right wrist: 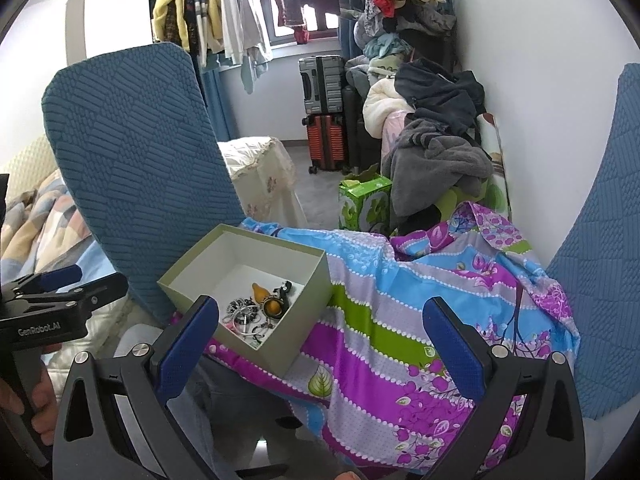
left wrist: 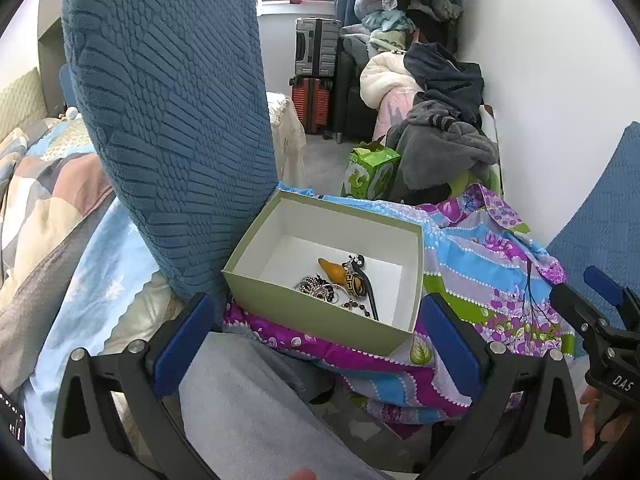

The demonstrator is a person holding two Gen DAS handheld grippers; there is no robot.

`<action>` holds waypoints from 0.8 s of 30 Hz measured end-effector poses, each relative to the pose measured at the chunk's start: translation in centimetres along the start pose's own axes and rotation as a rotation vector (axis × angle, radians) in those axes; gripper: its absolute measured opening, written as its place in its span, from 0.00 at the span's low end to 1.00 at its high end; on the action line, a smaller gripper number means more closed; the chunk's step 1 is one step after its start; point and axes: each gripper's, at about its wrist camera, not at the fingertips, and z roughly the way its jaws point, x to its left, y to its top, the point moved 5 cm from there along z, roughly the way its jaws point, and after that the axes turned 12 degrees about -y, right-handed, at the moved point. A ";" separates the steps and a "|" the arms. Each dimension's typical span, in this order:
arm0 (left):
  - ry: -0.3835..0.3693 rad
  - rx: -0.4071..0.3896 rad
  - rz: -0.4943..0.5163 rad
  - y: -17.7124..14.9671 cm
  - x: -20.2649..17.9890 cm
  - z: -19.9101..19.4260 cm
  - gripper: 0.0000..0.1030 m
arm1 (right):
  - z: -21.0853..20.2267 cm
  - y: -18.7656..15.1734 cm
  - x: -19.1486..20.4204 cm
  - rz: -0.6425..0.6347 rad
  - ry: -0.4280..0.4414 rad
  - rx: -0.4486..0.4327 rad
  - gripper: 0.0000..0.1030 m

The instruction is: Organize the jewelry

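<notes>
We see first the big things. A blue chair back [left wrist: 168, 128] stands at the left, and a second blue chair [right wrist: 608, 264] is cut off at the right edge. Between them lies a flowered cloth [right wrist: 400, 280], spread over what we judge is a seat or a lap, so that it gives a soft base; what is under it is hidden.

On the cloth sits the open box [left wrist: 320, 320], green outside and white inside. It leans against the left chair back, and we think this helps it stay in place on the uneven cloth. Its lid is not in view.

The left gripper [left wrist: 316, 340] is spread wide with nothing between its blue pads; it hangs just before the near wall of the box. The right gripper [right wrist: 320, 344] is also spread wide and empty, near the box's right corner, over the cloth. We judge both are ready to reach in.

The jewelry [left wrist: 340, 284] lies in a small heap at the near side of the box floor: an orange piece, beads, rings, a dark stick. The pieces are tangled, and we cannot tell them apart well. We see no loose jewelry on the cloth.
</notes>
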 end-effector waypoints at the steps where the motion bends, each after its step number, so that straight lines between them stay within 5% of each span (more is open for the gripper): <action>1: 0.001 0.000 0.001 0.0 0.0 0.0 0.99 | 0.0 0.0 -0.1 0.000 0.001 0.000 1.00; 24: 0.019 -0.005 0.004 0.0 0.7 -0.1 0.99 | -0.1 0.6 -0.5 -0.011 -0.024 -0.014 1.00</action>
